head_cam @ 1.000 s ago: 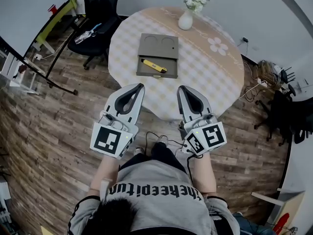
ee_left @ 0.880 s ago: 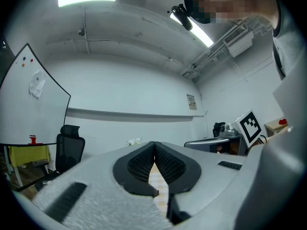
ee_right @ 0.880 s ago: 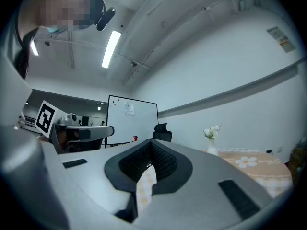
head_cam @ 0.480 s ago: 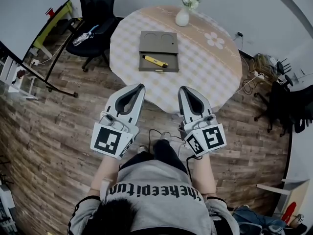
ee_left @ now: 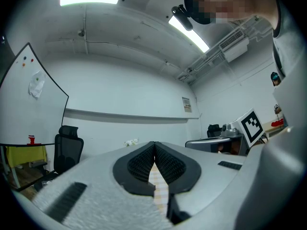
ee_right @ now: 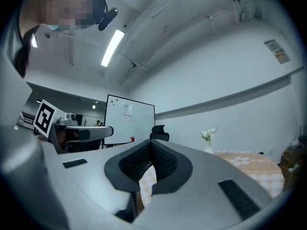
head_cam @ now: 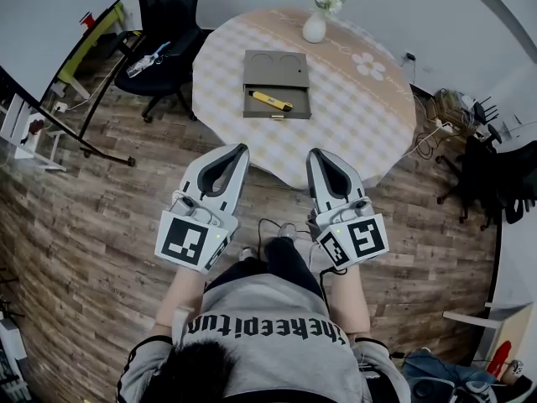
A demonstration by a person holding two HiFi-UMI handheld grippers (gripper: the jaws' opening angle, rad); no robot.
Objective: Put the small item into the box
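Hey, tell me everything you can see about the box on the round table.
The box is flat, rectangular and grey-brown, lying on the checked table. Its far half shows two round recesses; its near half is an open compartment where a yellow item lies slantwise. Nothing else touches it.

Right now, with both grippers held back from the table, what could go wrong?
Both the left gripper and right gripper are shut, so they may knock the slim yellow item instead of gripping it. The white flower vase stands just beyond the flat grey-brown box; overreaching might tip it.
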